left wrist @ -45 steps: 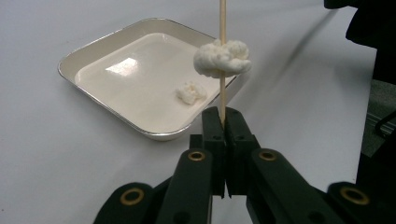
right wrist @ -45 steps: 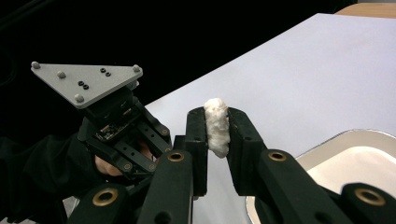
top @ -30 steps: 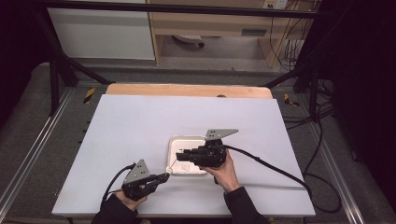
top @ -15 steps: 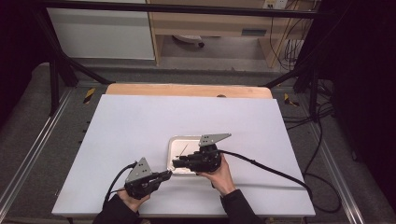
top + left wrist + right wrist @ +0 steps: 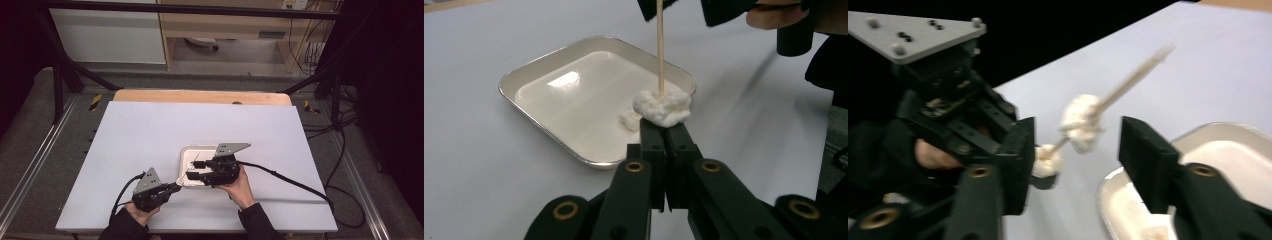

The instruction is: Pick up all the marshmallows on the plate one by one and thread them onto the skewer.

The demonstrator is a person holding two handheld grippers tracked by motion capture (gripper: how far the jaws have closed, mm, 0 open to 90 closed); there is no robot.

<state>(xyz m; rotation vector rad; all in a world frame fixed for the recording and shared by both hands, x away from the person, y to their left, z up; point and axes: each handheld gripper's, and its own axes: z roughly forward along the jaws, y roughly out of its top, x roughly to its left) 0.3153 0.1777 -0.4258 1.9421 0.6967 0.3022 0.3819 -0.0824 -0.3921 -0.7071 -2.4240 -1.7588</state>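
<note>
My left gripper (image 5: 666, 131) is shut on the lower end of a thin wooden skewer (image 5: 659, 50), which rises steeply from its tips. A white, soft-looking lump (image 5: 663, 107) is stuck on the skewer just above those tips. In the right gripper view the lump (image 5: 1080, 120) lies between the open jaws of my right gripper (image 5: 1077, 129); whether they touch it I cannot tell. A smaller white bit (image 5: 1046, 162) clings near the left gripper's tips (image 5: 1043, 172). From the high view, both grippers (image 5: 176, 187) (image 5: 194, 176) meet at the near left corner of a shallow metal tray (image 5: 186, 152).
The tray (image 5: 549, 59) holds a small white piece (image 5: 628, 120) near its front right. It lies on a white table (image 5: 150, 135) with a wooden strip (image 5: 200, 96) along the far edge. The right gripper's cable (image 5: 290, 180) trails off to the right.
My right gripper has come down from over the tray and turned left toward the left gripper. The left gripper has edged right toward the tray's corner.
</note>
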